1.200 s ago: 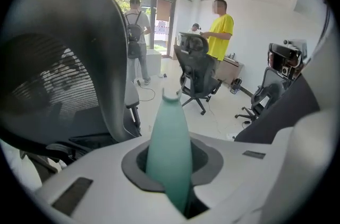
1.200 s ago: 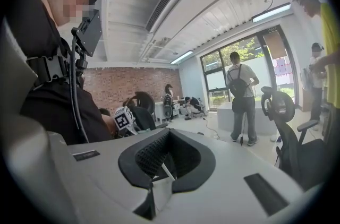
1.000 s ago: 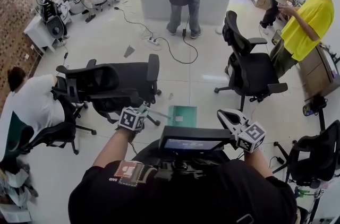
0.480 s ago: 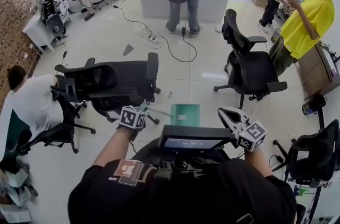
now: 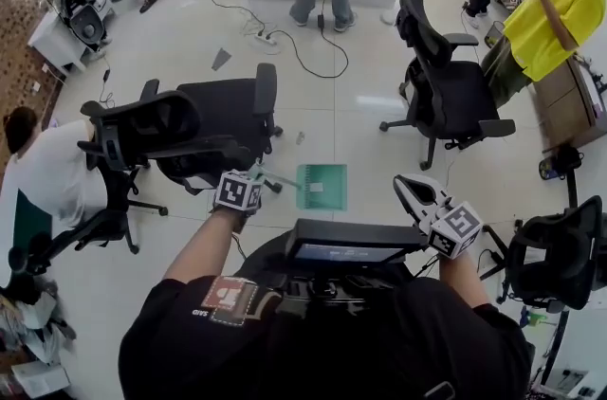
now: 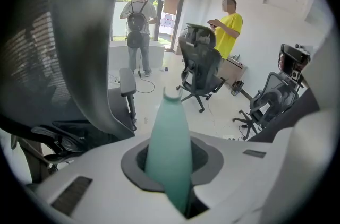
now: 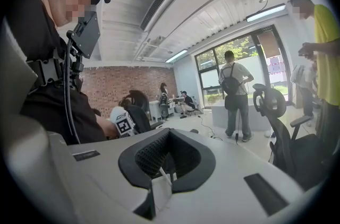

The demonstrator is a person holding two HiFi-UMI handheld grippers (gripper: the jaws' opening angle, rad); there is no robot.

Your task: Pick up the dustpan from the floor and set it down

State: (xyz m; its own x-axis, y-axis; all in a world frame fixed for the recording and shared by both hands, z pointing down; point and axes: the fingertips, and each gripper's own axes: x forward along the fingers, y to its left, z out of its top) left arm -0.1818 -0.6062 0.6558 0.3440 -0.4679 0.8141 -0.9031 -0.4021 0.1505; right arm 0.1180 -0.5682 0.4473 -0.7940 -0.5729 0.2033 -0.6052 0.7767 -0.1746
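One dustpan (green), two grippers

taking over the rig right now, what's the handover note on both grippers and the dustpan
Left gripper: shut on the handle of the green dustpan.
Right gripper: shut, nothing between its jaws, held to the right of the pan.
Dustpan: its pan end is low over the white floor, just right of the black office chair. Cannot tell whether it touches the floor.
Done: the dustpan is gripped.
Left: probably set it flat on the floor, open the left jaws and draw back.
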